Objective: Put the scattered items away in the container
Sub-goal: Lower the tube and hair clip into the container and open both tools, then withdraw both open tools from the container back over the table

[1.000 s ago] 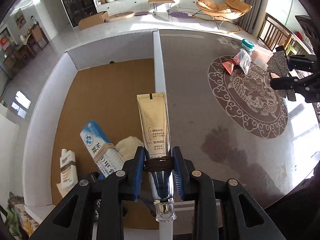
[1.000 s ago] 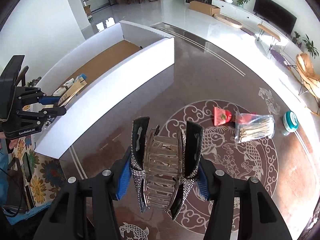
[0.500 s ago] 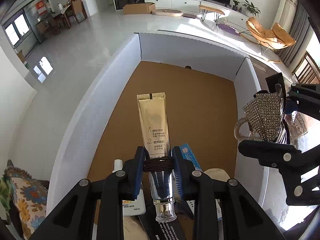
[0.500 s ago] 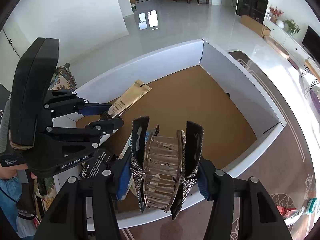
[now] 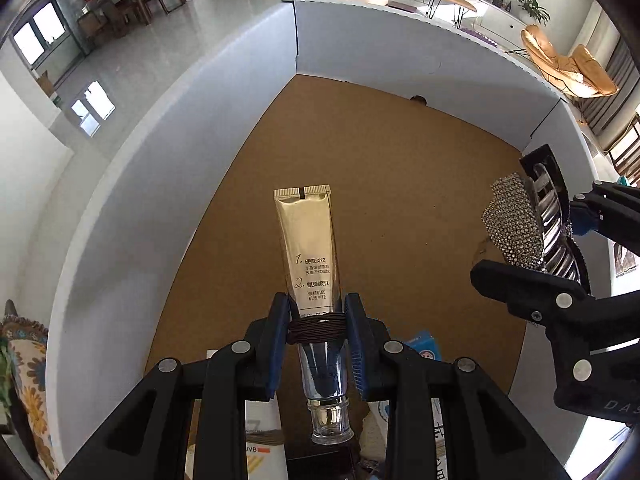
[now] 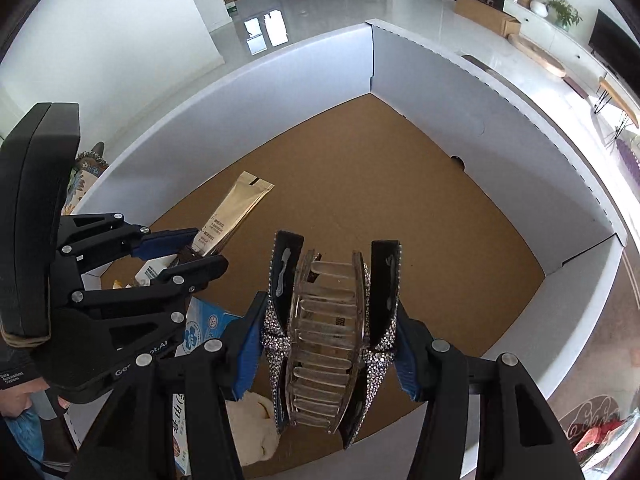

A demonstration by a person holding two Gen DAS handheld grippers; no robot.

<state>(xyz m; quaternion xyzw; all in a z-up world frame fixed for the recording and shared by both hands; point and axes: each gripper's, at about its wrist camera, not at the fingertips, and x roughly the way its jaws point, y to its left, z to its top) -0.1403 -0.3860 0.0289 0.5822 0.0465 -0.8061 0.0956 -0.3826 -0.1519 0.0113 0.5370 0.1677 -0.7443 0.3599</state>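
Note:
My left gripper (image 5: 318,320) is shut on a gold tube (image 5: 310,244) with a clear cap and a brown band, held above the brown floor of the white box (image 5: 224,120). My right gripper (image 6: 332,320) is shut on a rhinestone hair claw clip (image 6: 328,336), held over the box's near part. In the right wrist view the left gripper (image 6: 188,254) with the gold tube (image 6: 236,208) is to the left. In the left wrist view the right gripper (image 5: 568,264) with the clip (image 5: 520,224) is at the right, above the box wall.
Inside the box (image 6: 440,92), near its close end, lie a blue-and-white carton (image 6: 200,328), a cream cloth lump (image 6: 256,428) and a white bottle (image 6: 152,268). Most of the brown floor (image 6: 380,208) beyond is bare. The patterned table (image 6: 592,420) lies to the right.
Both grippers have moved from over the patterned table to over the box, lower and further in. Each still holds its item.

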